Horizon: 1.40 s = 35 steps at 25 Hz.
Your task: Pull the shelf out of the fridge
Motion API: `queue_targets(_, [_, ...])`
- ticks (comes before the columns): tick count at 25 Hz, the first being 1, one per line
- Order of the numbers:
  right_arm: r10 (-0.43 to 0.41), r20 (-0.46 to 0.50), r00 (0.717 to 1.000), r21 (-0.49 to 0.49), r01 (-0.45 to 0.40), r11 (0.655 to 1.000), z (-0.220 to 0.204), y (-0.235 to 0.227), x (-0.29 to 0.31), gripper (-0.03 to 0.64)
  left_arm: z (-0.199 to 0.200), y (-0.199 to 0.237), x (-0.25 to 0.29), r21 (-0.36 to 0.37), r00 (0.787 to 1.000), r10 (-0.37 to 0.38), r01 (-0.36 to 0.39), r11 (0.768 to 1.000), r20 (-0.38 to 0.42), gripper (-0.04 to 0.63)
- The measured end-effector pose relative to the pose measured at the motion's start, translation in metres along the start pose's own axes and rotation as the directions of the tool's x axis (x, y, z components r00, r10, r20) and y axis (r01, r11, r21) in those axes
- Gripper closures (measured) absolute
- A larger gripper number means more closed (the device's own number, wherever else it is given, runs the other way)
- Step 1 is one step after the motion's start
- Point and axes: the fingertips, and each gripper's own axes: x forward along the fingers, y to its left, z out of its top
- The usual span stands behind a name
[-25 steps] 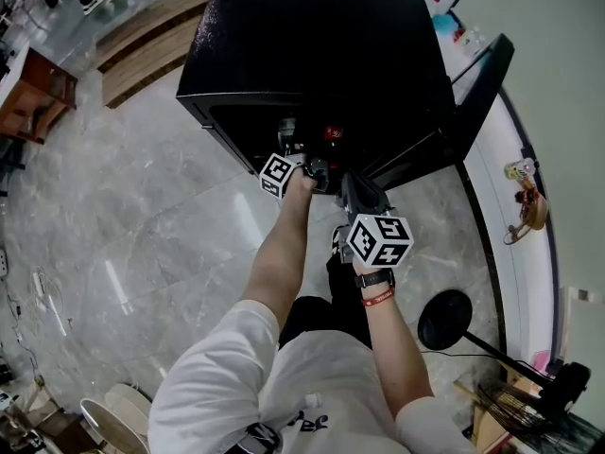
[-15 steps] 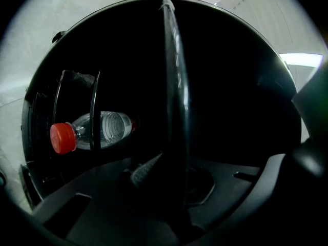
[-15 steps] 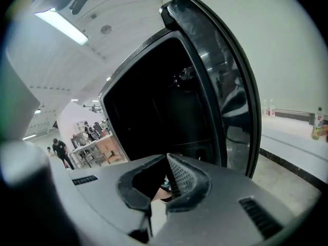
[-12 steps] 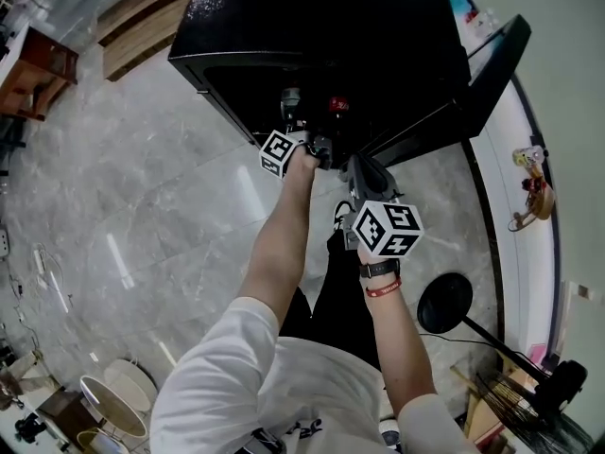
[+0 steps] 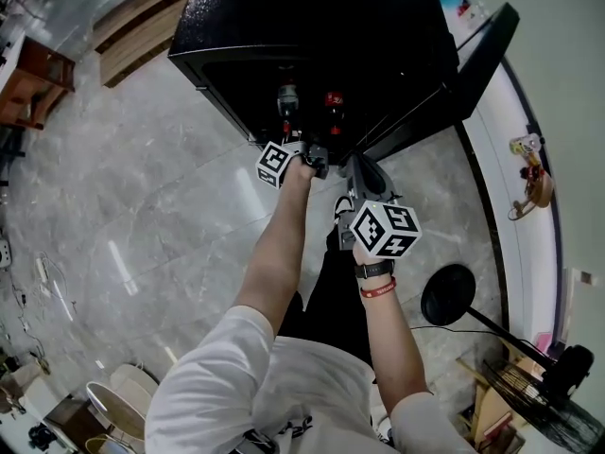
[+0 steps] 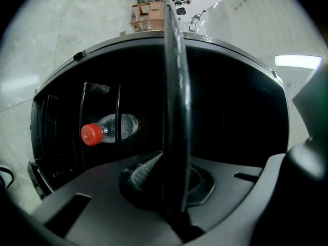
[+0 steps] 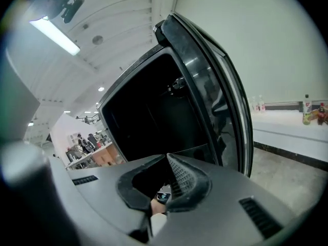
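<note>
The black fridge (image 5: pixel 321 26) stands with its door (image 5: pixel 477 74) swung open to the right. My left gripper (image 5: pixel 305 145) reaches level into the opening. In the left gripper view it (image 6: pixel 171 155) is shut on the front edge of the dark shelf (image 6: pixel 174 86), seen edge-on. A clear bottle with a red cap (image 6: pixel 105 130) lies behind wire bars. Two red-capped bottles (image 5: pixel 287 97) (image 5: pixel 333 100) show at the fridge's mouth. My right gripper (image 5: pixel 356 165) hangs just in front of the opening, holding nothing. Only one textured pad (image 7: pixel 182 181) of it shows, so its jaw state is unclear.
Grey marble floor spreads to the left. A round black stand base (image 5: pixel 446 320) sits on the floor at the right. A white ledge (image 5: pixel 515 216) with small items runs behind the door. A wooden bench (image 5: pixel 142 36) lies at the far left.
The left gripper has drawn back from the fridge with the shelf edge in it. The two bottles show further out of the opening. The right gripper has hardly shifted.
</note>
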Motion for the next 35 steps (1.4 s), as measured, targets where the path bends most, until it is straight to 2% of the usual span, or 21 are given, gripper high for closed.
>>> queue_targets(11, [-0.019, -0.043, 0.999, 0.066, 0.022, 0.998, -0.009, -0.014, -0.015, 0.607, -0.001, -0.002, -0.01, -0.005, 1.0, 0.018, -0.018, 1.0, -0.005, 0.568])
queue_targets(18, [0.023, -0.063, 0.998, 0.006, -0.022, 1.0, 0.006, -0.003, -0.006, 0.607, -0.003, -0.003, -0.017, -0.01, 1.0, 0.018, -0.018, 1.0, 0.009, 0.568])
queue_targets(26, [0.002, -0.042, 0.999, 0.035, 0.0, 0.999, 0.01, -0.004, -0.022, 0.607, -0.007, -0.004, -0.038, -0.001, 1.0, 0.024, -0.024, 1.0, -0.014, 0.568])
queue_targets(35, [0.015, -0.047, 0.999, 0.041, -0.013, 0.999, 0.011, 0.012, -0.042, 0.607, -0.011, -0.01, -0.063, -0.013, 0.998, 0.066, -0.067, 0.998, -0.015, 0.568])
